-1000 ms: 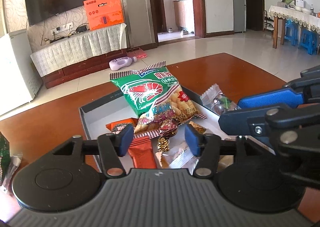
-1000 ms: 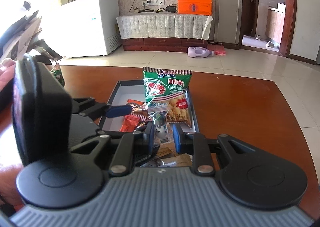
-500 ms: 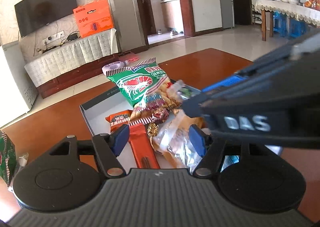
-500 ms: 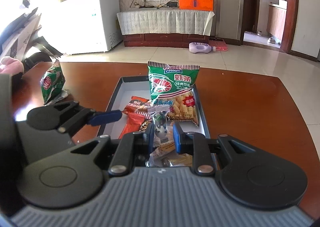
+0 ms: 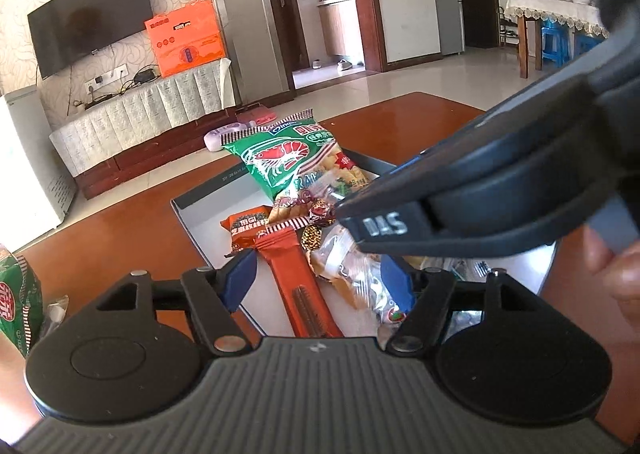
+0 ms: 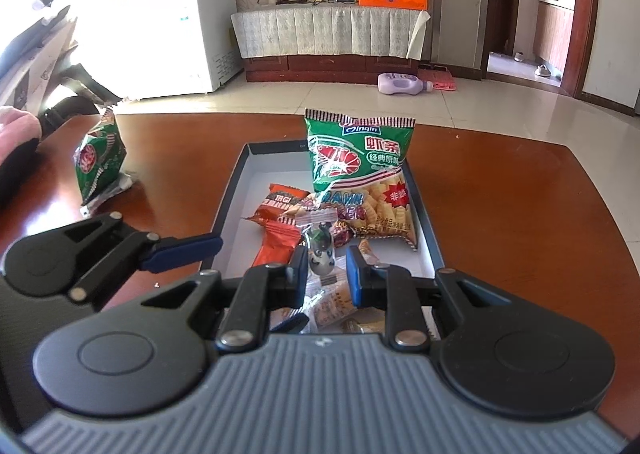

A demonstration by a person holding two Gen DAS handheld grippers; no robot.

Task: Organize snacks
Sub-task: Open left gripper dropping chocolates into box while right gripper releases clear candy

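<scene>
A shallow box (image 6: pixel 236 190) with a dark rim and white floor sits on the brown table (image 6: pixel 520 214). In it lie a green prawn-cracker bag (image 6: pixel 356 170), orange packets (image 6: pixel 280 238) and small wrapped sweets. My right gripper (image 6: pixel 327 274) is open a little over the near end of the box, a clear packet with a panda figure (image 6: pixel 322 250) between its fingers. My left gripper (image 5: pixel 316 280) is open over the box's near left part, above an orange packet (image 5: pixel 296 274) and clear bags. The right gripper's body (image 5: pixel 480 206) crosses the left wrist view.
A second green snack bag (image 6: pixel 100 158) stands on the table to the left of the box, also at the left edge of the left wrist view (image 5: pixel 16 302). A hand (image 5: pixel 616 274) shows at the right. Beyond the table are tiled floor, a TV stand and a fridge.
The right gripper's jaws have widened and no longer pinch the panda packet. Both grippers have moved nearer over the box, the right one now crossing the left wrist view.
</scene>
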